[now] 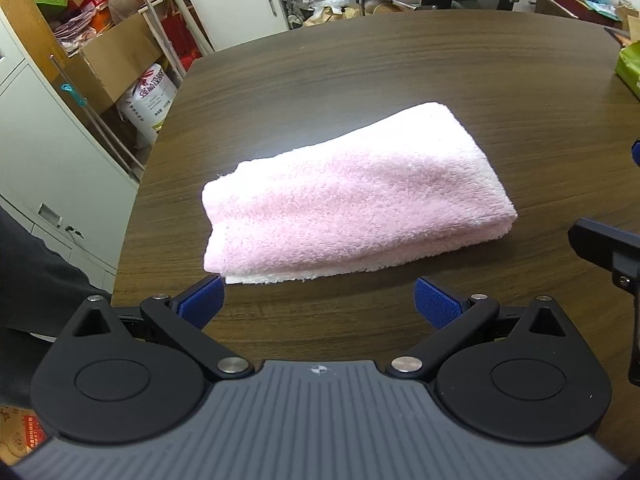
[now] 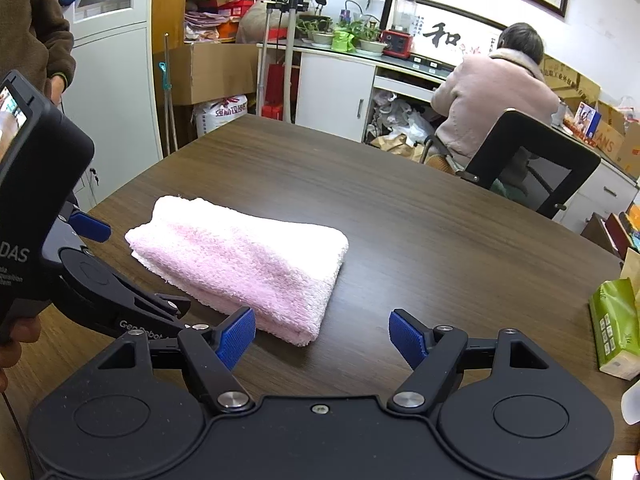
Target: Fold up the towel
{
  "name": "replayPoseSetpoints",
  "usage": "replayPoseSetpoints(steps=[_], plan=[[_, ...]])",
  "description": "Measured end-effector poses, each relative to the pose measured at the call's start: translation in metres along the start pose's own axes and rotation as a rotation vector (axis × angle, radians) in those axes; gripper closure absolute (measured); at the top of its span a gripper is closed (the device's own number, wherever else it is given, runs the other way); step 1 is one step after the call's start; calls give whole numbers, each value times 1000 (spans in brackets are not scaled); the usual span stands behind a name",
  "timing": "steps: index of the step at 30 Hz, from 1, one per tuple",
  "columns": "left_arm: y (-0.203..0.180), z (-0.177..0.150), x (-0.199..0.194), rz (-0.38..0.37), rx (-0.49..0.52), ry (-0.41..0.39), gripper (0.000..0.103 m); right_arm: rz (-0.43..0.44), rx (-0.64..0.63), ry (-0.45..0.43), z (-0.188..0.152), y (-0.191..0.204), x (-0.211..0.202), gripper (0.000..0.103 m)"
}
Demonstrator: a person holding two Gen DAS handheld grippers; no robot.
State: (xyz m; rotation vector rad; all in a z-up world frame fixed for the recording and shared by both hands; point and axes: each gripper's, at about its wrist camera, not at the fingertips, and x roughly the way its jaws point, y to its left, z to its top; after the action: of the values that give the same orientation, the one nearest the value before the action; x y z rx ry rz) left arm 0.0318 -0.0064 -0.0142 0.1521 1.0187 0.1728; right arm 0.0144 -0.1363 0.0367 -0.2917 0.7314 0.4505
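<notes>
Both the left claw (image 1: 320, 304) and right claw (image 2: 322, 338) gaped wide and empty just short of the folded pink towel (image 1: 352, 204) on the counter (image 1: 400, 80), soft, light, probably best pinched at its near edge

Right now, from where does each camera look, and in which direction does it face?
Left wrist: sits on the left gripper, low over the table, facing the pink towel; its own open blue fingertips show, and part of the right gripper's body at the right edge.
Right wrist: sits on the right gripper, facing the towel's near corner and a seated person beyond; its open fingers show, and the left gripper at left.
Shared: the folded towel, the table, a green tissue pack.
</notes>
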Motion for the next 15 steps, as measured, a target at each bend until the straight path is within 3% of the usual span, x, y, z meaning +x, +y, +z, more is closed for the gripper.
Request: replayPoseSetpoints(steps=[15], plan=[[-7, -4, -6, -28, 8, -47, 0, -21, 7, 2, 0, -1, -1, 30]])
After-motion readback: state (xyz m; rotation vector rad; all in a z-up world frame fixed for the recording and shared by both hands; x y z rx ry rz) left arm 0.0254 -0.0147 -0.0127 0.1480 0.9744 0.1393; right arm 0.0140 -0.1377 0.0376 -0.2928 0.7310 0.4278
